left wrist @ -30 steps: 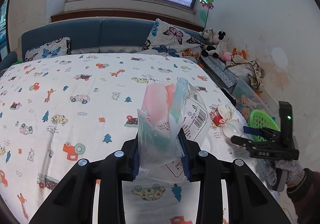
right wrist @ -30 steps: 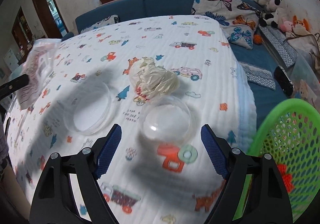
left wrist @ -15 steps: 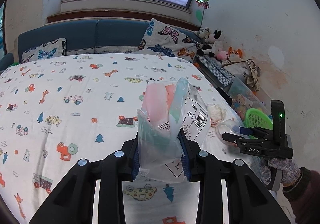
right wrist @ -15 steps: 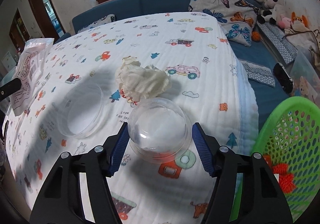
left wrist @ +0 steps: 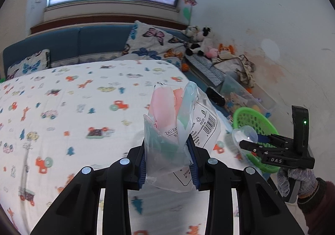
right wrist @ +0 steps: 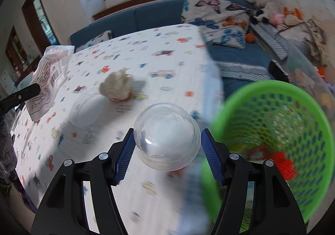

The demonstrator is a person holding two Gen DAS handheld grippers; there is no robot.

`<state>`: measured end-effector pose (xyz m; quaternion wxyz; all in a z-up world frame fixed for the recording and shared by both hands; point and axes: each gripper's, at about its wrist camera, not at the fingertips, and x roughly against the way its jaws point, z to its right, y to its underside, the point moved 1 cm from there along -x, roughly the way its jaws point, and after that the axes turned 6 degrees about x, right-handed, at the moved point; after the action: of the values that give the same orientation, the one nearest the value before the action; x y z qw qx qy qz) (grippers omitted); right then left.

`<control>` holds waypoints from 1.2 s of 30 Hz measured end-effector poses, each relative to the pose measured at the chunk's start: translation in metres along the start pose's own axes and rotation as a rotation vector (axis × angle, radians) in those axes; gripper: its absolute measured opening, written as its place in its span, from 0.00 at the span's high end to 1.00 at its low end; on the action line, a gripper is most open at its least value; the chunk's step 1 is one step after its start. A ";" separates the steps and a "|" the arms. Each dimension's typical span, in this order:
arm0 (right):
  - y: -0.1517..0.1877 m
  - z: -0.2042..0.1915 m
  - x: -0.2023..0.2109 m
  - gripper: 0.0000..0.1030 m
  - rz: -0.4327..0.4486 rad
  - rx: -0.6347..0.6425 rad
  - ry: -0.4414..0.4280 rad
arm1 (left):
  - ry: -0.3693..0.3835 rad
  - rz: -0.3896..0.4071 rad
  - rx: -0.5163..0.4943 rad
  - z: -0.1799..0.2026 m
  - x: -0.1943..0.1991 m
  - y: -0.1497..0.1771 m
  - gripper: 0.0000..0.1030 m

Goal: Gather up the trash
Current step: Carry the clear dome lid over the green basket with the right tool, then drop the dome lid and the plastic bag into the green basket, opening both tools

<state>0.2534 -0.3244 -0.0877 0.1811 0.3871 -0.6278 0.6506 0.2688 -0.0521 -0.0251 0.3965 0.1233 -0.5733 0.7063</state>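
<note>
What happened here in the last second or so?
The right hand-held gripper has just been closing; it gripped the clear plastic dome lid and carried it toward the green mesh basket. The left hand-held gripper keeps holding the crinkled plastic bag.

"ZHU XIA" and a barcode on the plastic bag (left wrist: 184,128), "DAS" on the right tongs (left wrist: 254,140)

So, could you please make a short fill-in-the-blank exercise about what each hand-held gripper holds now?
1. The left hand-held gripper is shut on a plastic ____.
2. The right hand-held gripper holds a clear dome ____.
3. The basket is ____ in colour.

Missing words: bag; lid; green
</note>
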 end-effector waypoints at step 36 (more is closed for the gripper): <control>0.075 0.155 0.081 0.32 0.003 -0.287 0.286 | 0.201 -0.162 -0.300 0.199 -0.104 0.006 0.68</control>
<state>0.1908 -0.5044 -0.0932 0.3206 0.2601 -0.6826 0.6030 0.2774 -0.2763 -0.0324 0.5212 0.0374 -0.6178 0.5876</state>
